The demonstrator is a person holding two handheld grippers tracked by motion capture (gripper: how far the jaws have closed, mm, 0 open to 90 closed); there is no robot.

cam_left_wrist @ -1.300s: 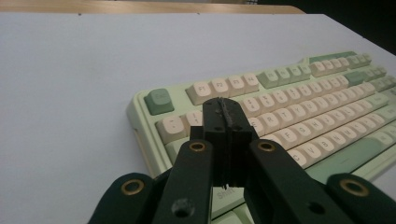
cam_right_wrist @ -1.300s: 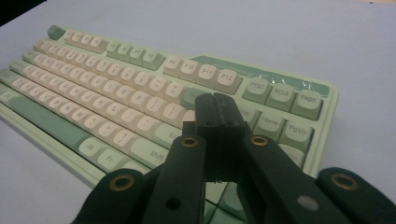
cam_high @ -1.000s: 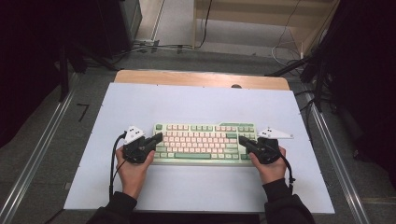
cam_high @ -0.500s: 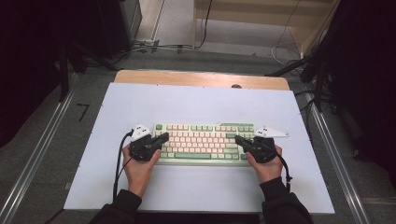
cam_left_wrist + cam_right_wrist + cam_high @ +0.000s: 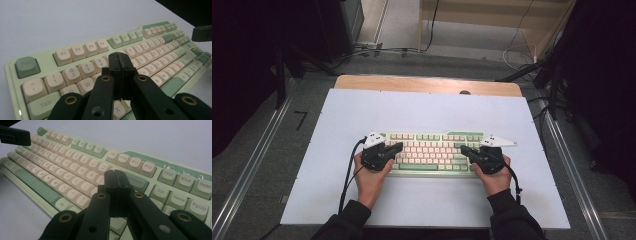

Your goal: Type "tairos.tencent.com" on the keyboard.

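A green and cream keyboard (image 5: 432,152) is seen lying flat on the white worktop (image 5: 422,112), nearer the person's edge than the far wooden edge. The left gripper (image 5: 396,148) is poised over the keyboard's left end and the right gripper (image 5: 463,149) over its right end, each pointing inward towards the keyboard's middle. Both pairs of jaws are clenched with nothing held between them, as is shown in the left gripper view (image 5: 120,67) and the right gripper view (image 5: 115,183).

The step in hand is judged to be key pressing with closed jaw tips used as pointers. In the left gripper view the tip is placed above the number and upper letter rows of the keyboard; in the right gripper view it is placed above the keys just left of the Ins and Home cluster. Whether a key is already touched cannot be told.

A short, straight descent onto one keycap is called for next, with the tip kept off neighbouring caps.

Plenty of bare worktop is left beyond the keyboard and on both sides of it; the keyboard's near edge lies close to the hands.
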